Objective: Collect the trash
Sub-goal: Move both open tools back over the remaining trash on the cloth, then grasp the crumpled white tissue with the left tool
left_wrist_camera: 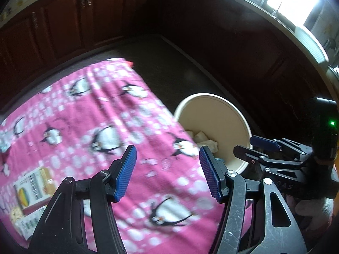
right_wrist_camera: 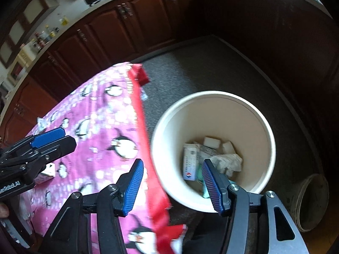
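Your trash is split between two places. Part of it already lies at the bottom of the cream bin (right_wrist_camera: 214, 114) standing on the floor just beside the worktop: a small white-and-blue carton (right_wrist_camera: 189, 165), two white blocks (right_wrist_camera: 211, 141) and a crumpled tissue (right_wrist_camera: 229, 163). The rest is still out on the pink penguin cloth (left_wrist_camera: 106, 116) covering the worktop: a printed box (left_wrist_camera: 34, 188) with another packet below it at the near left edge in the left wrist view, a small white carton (right_wrist_camera: 47, 172) under your left claw in the right wrist view, and what looks like a crumpled wrapper (right_wrist_camera: 41, 122) further back.

Your right claw (right_wrist_camera: 171, 185) hangs over the bin's near rim and the cloth's red edge, jaws parted with nothing between them. Your left claw (left_wrist_camera: 167, 173) is over the cloth, likewise released and empty.

By my judgement you are roughly midway: several pieces are binned and at least three or four remain on the worktop, the nearest of them close to your left claw.
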Tool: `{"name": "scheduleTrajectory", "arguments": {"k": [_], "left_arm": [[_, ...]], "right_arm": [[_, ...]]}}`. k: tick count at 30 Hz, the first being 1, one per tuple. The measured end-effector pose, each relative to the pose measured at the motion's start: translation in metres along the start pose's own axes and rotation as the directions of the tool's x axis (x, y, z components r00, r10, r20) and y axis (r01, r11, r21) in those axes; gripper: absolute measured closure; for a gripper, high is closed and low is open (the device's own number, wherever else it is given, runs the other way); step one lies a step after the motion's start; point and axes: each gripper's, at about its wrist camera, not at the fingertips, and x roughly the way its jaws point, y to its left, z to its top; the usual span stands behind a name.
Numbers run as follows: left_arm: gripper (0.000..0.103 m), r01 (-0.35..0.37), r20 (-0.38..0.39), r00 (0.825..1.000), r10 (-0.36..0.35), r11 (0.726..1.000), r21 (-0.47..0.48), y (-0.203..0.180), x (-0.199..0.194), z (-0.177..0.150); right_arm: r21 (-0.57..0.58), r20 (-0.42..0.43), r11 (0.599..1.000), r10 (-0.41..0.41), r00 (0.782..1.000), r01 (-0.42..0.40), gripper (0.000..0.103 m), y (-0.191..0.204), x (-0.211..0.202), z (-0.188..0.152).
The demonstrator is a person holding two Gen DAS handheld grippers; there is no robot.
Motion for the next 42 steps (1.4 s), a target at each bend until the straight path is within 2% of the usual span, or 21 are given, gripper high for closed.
{"name": "scheduleTrajectory", "arguments": {"k": [10,12,14,17,23,25,29,33,35,37,38,39,40,42], "left_arm": [[0.042,-0.091,0.036,0.995,0.096,0.987,-0.129,0.089,-0.044,-0.011],[0.037,-0.122,0.034,0.991,0.129,0.978,-0.167,0.119,-0.050,-0.013],[0.033,-0.155,0.031,0.986,0.165,0.964,-0.214,0.149,-0.056,-0.016],[0.032,-0.220,0.012,0.972,0.235,0.925,-0.310,0.206,-0.062,-0.020],[0.032,-0.252,-0.005,0.959,0.283,0.847,-0.469,0.289,-0.060,-0.021],[0.032,-0.260,-0.009,0.956,0.294,0.832,-0.489,0.305,-0.055,-0.018],[0.032,-0.293,-0.037,0.948,0.315,0.823,-0.487,0.319,-0.038,-0.011],[0.033,-0.321,-0.058,0.940,0.335,0.818,-0.478,0.329,-0.016,-0.005],[0.033,-0.318,-0.060,0.942,0.330,0.821,-0.475,0.333,-0.009,-0.003],[0.044,-0.299,-0.055,0.949,0.309,0.834,-0.464,0.333,-0.002,-0.003],[0.057,-0.279,-0.049,0.956,0.288,0.847,-0.453,0.332,-0.001,-0.005],[0.064,-0.268,-0.045,0.960,0.278,0.853,-0.447,0.330,0.000,-0.005],[0.067,-0.264,-0.038,0.961,0.275,0.860,-0.436,0.328,-0.003,-0.007],[0.081,-0.260,-0.038,0.962,0.270,0.870,-0.418,0.328,-0.009,-0.008]], "right_arm": [[-0.118,-0.029,0.990,0.073,0.997,-0.076,0.045,0.076,0.014,0.006],[-0.139,-0.037,0.986,0.090,0.995,-0.095,0.043,0.091,0.019,0.007],[-0.156,-0.043,0.982,0.103,0.994,-0.109,0.043,0.104,0.022,0.008],[-0.180,-0.051,0.975,0.120,0.992,-0.127,0.043,0.121,0.025,0.008],[-0.212,-0.081,0.964,0.147,0.986,-0.161,0.043,0.148,0.037,0.007],[-0.218,-0.090,0.960,0.157,0.983,-0.174,0.043,0.155,0.041,0.006],[-0.241,-0.113,0.948,0.185,0.976,-0.208,0.042,0.172,0.048,0.004],[-0.255,-0.133,0.936,0.213,0.968,-0.241,0.042,0.190,0.054,0.003],[-0.257,-0.143,0.933,0.223,0.964,-0.253,0.042,0.198,0.059,0.004],[-0.258,-0.148,0.928,0.236,0.960,-0.268,0.042,0.205,0.063,0.005],[-0.260,-0.153,0.925,0.243,0.958,-0.276,0.042,0.211,0.067,0.006],[-0.263,-0.159,0.923,0.246,0.956,-0.281,0.042,0.215,0.069,0.006],[-0.266,-0.164,0.920,0.250,0.954,-0.287,0.042,0.219,0.072,0.006],[-0.272,-0.177,0.914,0.260,0.949,-0.301,0.042,0.227,0.078,0.006]]}}
